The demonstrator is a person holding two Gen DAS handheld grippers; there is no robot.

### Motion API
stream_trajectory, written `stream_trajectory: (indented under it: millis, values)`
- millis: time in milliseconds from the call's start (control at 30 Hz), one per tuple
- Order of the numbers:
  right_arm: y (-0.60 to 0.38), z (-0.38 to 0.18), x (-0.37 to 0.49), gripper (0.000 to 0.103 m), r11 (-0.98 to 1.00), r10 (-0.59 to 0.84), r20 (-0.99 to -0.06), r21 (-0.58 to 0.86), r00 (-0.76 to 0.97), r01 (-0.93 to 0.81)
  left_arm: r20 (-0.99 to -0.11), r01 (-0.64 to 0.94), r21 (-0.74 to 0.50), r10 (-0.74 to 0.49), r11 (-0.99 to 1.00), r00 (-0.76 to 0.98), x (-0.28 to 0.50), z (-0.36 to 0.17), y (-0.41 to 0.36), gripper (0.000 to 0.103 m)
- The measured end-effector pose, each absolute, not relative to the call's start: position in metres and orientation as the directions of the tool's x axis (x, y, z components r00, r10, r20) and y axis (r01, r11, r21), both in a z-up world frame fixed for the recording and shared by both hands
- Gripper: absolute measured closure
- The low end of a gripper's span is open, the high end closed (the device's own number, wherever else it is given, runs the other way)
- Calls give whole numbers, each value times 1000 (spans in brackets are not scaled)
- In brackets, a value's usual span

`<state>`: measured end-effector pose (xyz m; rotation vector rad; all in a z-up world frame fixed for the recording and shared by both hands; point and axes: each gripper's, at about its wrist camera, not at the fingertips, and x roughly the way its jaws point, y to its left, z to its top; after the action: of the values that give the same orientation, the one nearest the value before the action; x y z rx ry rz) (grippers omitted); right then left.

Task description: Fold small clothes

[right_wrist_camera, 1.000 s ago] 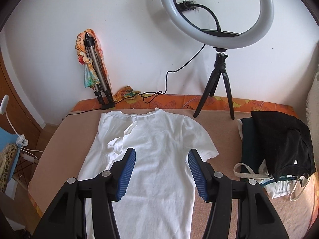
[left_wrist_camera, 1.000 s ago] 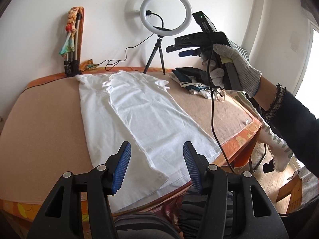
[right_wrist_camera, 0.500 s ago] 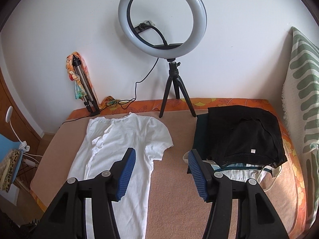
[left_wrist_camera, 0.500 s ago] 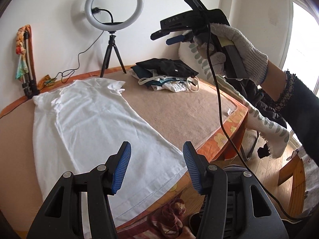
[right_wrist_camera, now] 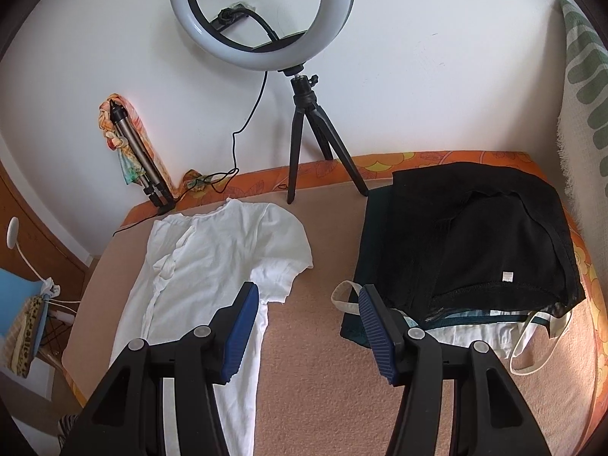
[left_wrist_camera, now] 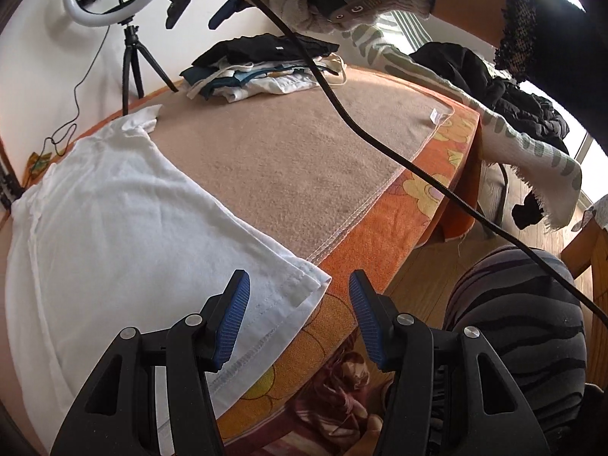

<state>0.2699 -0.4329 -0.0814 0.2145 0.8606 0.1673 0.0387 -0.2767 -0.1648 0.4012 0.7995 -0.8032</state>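
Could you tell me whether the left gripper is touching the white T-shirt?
Cannot tell. In the left wrist view the open left gripper frames the white T-shirt hem corner; contact isn't plain.

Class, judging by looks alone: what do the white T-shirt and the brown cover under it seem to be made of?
White T-shirt: probably thin cotton jersey, matte, with soft wrinkles and a double-stitched hem. Brown cover: likely fleece or brushed blanket cloth, with a fuzzy matte nap and a white-stitched edge.

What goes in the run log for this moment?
left gripper: open, at hem corner | right gripper: open, empty | white cotton T-shirt: flat, unfolded
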Motion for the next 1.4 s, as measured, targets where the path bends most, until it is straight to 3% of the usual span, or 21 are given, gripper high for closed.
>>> stream_trajectory:
  millis: [233,367,400,667,967,1033,1100,1133,1200,1267,1400]
  values:
    - [-424,-110,313,46,952,286,-742,290,607,-93,-760,752,32,-473,658,446,47,-175,-279,54]
    - [-419,-130,341,45,943,309,-750,320,585,-88,-743,757,21,-497,653,449,54,-174,-279,91]
    - [-417,-136,348,45,941,316,-752,328,578,-87,-739,758,-3,-512,653,438,57,-174,-278,94]
    - [-393,-176,393,45,944,316,-797,318,515,-88,-682,694,-183,-598,697,421,69,-163,-253,97]
    - [-389,-207,416,46,940,311,-819,340,482,-28,-643,638,-283,-635,716,428,76,-159,-238,97]
    - [-385,-209,419,51,941,307,-822,336,480,-26,-638,635,-296,-642,714,425,75,-159,-238,97]
    - [-384,-209,422,69,936,320,-819,350,476,-26,-633,632,-309,-649,711,422,75,-160,-237,97]
    - [-382,-210,424,72,932,330,-818,362,472,-24,-630,628,-316,-652,711,421,74,-161,-237,97]
    - [-379,-210,426,91,935,323,-822,355,470,-23,-621,622,-330,-659,711,424,74,-160,-234,97]
    - [-375,-206,427,99,944,299,-829,330,472,-17,-608,615,-336,-663,713,436,73,-159,-228,97]
    - [-364,-187,427,101,961,254,-833,275,492,-30,-585,590,-358,-666,724,463,74,-157,-213,97]
